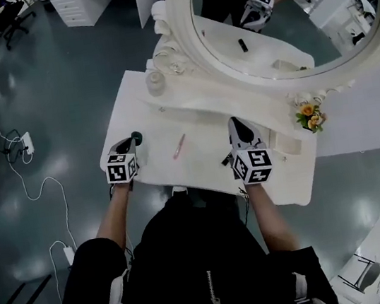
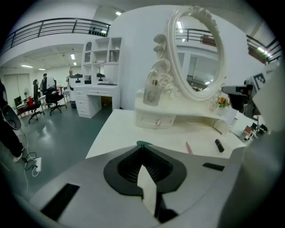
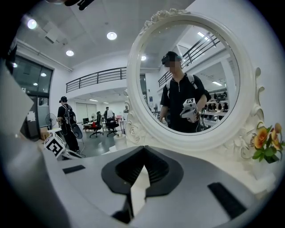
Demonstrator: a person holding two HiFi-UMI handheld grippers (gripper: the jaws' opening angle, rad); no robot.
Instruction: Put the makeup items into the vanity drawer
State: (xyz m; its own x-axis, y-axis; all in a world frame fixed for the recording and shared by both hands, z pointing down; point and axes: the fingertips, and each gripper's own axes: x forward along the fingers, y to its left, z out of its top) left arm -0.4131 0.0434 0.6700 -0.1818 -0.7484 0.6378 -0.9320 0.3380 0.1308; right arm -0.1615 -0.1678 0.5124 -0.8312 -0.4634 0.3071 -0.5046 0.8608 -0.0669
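Note:
A white vanity table (image 1: 151,121) stands under me with an oval mirror (image 1: 185,37) at its back. On the top lie a pink stick (image 1: 179,146) (image 2: 189,147) and a short black tube (image 2: 219,145) (image 1: 226,159). The small drawer (image 2: 155,120) under the mirror shelf is closed. My left gripper (image 1: 134,142) (image 2: 142,146) is at the table's left edge, its jaws shut with a small dark green thing (image 2: 143,144) (image 1: 136,137) showing at their tips. My right gripper (image 1: 238,127) (image 3: 143,149) hovers right of the pink stick, shut and empty.
A glass jar (image 1: 155,81) stands at the back left of the shelf. A small bunch of flowers (image 1: 310,116) (image 3: 265,140) sits at the mirror's right foot. Cables (image 1: 30,180) trail over the floor to the left. Office chairs and other people are far off.

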